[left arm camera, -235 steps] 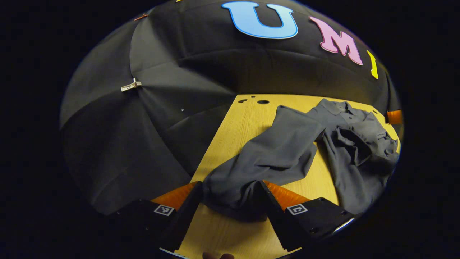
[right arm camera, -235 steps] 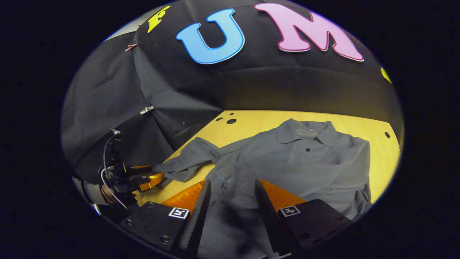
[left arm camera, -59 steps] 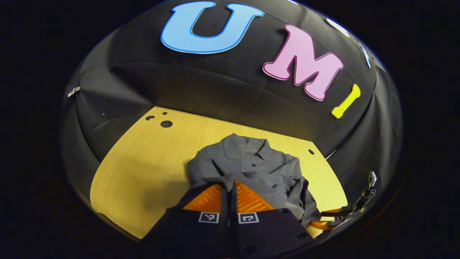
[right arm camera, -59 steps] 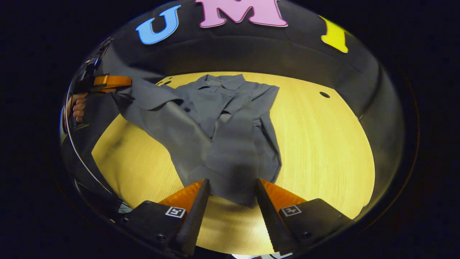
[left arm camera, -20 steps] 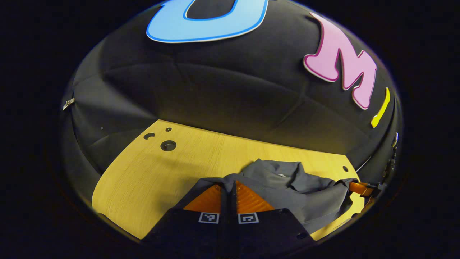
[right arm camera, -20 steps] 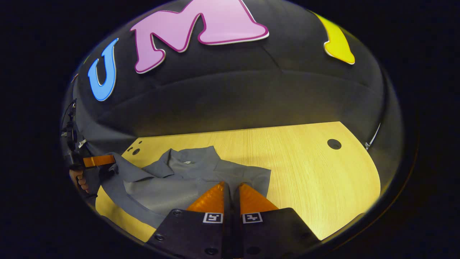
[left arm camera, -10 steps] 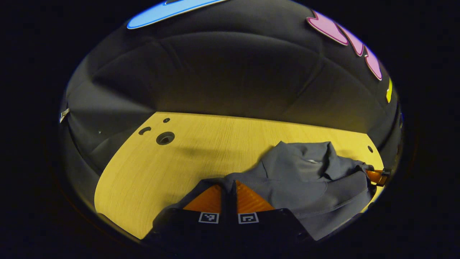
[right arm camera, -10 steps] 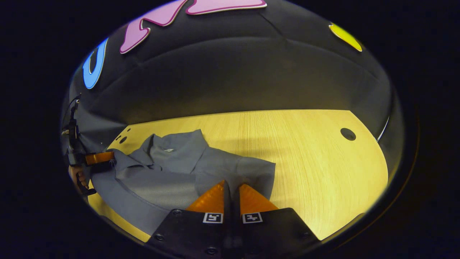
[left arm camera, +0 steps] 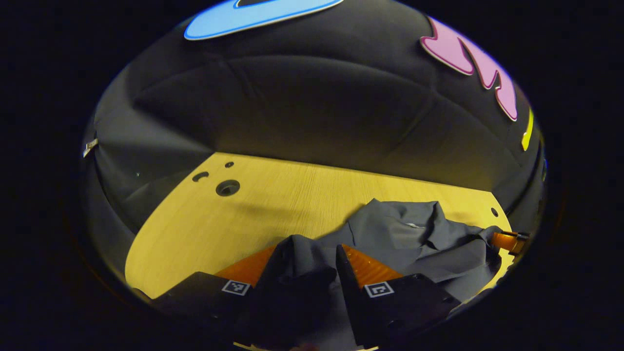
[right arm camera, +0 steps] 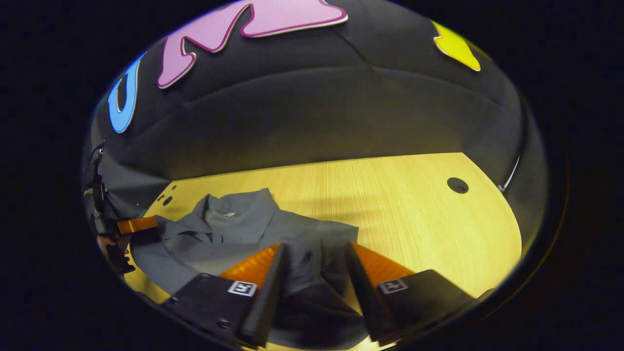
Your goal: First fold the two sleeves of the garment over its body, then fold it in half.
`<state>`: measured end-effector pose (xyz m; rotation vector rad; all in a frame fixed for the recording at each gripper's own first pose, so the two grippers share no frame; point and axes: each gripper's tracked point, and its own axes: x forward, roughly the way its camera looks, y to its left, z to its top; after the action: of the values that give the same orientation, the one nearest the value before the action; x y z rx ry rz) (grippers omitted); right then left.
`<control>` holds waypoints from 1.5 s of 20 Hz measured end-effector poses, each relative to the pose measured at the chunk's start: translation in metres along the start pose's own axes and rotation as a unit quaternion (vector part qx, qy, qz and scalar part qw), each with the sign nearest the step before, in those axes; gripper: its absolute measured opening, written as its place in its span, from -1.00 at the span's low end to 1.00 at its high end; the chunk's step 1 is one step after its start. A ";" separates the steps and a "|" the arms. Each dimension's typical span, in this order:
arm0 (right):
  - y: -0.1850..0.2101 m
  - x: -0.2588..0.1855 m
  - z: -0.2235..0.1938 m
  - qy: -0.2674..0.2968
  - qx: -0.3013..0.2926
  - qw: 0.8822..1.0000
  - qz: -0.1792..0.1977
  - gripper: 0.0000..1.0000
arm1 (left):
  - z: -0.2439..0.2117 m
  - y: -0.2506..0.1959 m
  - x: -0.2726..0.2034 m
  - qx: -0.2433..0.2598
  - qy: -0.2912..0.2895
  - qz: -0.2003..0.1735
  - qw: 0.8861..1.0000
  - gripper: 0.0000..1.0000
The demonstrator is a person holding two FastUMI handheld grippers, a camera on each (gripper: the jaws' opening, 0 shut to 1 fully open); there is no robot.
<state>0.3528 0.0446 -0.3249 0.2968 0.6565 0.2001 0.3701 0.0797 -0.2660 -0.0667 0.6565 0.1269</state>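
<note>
The grey garment (right arm camera: 229, 231) lay bunched on the wooden table (right arm camera: 414, 214), cloth slack between the parted fingers of both the left gripper (left arm camera: 307, 265) and right gripper (right arm camera: 312, 265) (soft, light, likely best pinched at a doubled edge).

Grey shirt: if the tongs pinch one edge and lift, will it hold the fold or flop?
Likely flops: the grey shirt lies in soft creases and drapes between the open left tongs. Probably light; it bunches near the collar. A one-edge lift would probably spill the fold; the wooden table looks smooth, so it may slide.
</note>
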 end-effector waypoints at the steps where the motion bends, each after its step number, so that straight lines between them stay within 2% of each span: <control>1: 0.000 -0.010 0.004 -0.006 -0.002 1.000 0.000 0.68 | 0.004 -0.002 -0.013 0.009 -0.009 -0.001 1.000 0.43; 3: 0.003 -0.037 0.015 -0.019 -0.003 1.000 0.003 0.68 | 0.012 -0.003 -0.040 0.023 -0.030 0.001 0.999 0.53; 8: 0.022 -0.106 0.016 -0.041 -0.024 0.999 0.016 0.75 | 0.022 -0.022 -0.126 0.024 -0.074 -0.033 0.996 0.64; 14: 0.050 -0.185 0.006 -0.063 -0.038 0.997 0.038 0.79 | -0.005 -0.033 -0.209 0.033 -0.102 -0.056 0.993 0.69; 22: 0.070 -0.253 -0.014 -0.076 -0.037 0.995 0.050 0.90 | -0.057 -0.037 -0.270 0.027 -0.079 -0.080 0.993 0.73; 27: 0.089 -0.284 -0.051 -0.062 -0.013 0.996 0.065 0.97 | -0.109 -0.048 -0.297 0.026 -0.042 -0.100 0.994 0.73; 30: 0.107 -0.296 -0.081 -0.044 -0.022 0.996 0.080 0.96 | -0.136 -0.046 -0.308 0.037 -0.024 -0.095 0.994 0.72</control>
<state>0.0628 0.0806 -0.1821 0.3138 0.5400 0.3522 0.0530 -0.0098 -0.1842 -0.0549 0.6038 -0.0797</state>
